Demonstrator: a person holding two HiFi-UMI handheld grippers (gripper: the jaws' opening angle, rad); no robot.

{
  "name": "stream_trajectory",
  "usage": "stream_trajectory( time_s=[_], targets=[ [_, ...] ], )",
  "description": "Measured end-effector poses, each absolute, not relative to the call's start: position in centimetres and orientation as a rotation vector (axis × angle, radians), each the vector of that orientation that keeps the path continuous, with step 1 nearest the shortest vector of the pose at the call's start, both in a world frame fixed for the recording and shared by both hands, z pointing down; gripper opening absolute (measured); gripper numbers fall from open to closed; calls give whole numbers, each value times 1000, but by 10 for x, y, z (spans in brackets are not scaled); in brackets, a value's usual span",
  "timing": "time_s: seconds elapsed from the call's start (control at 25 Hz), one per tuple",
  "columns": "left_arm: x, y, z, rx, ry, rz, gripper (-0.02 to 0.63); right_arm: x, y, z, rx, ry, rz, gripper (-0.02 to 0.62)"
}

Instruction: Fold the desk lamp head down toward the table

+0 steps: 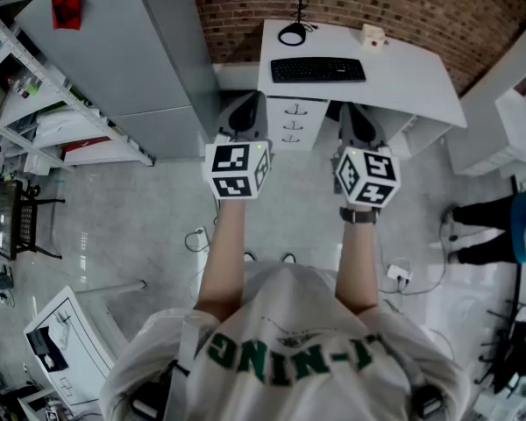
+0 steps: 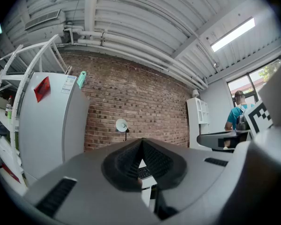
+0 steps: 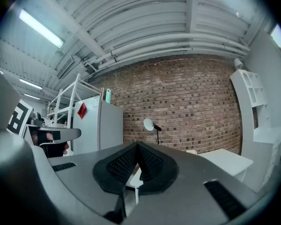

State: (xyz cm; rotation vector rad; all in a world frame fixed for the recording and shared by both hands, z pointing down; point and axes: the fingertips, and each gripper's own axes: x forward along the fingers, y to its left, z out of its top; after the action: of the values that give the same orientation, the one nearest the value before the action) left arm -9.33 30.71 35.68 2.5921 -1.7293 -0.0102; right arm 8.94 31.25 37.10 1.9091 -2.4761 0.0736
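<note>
The desk lamp point(image 1: 292, 32) stands at the back of the white desk point(image 1: 403, 82), its black stem upright and its round white head point(image 2: 121, 124) raised in front of the brick wall. The right gripper view shows the same lamp head point(image 3: 150, 123), tilted on its stem. I hold both grippers level, side by side, well short of the desk's front edge. The left gripper point(image 1: 245, 105) is shut with nothing in it, its pads point(image 2: 131, 161) meeting at the tips. My right gripper point(image 1: 356, 112) is likewise shut and empty, its pads point(image 3: 150, 163) touching.
A black keyboard point(image 1: 318, 69) lies on the desk and a small beige object point(image 1: 373, 35) sits at its back right. A white drawer unit point(image 1: 294, 123) stands under it. Left is a tall grey cabinet point(image 1: 123, 51) and metal shelving point(image 1: 35, 95). A person point(image 1: 500, 222) stands at the right.
</note>
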Motion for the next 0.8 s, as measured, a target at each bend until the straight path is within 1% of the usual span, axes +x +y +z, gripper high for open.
stream_trajectory(
  time_s=[0.44, 0.6, 0.8],
  targets=[
    [-46, 303, 361, 2592, -1738, -8, -2, 131, 305, 380, 1890, -2531, 97, 2],
    [-43, 290, 372, 2571, -1739, 29, -2, 130, 288, 389, 1853, -2534, 131, 2],
    [-51, 263, 377, 2558, -1749, 44, -2, 127, 261, 399, 1858, -2446, 65, 2]
  ],
)
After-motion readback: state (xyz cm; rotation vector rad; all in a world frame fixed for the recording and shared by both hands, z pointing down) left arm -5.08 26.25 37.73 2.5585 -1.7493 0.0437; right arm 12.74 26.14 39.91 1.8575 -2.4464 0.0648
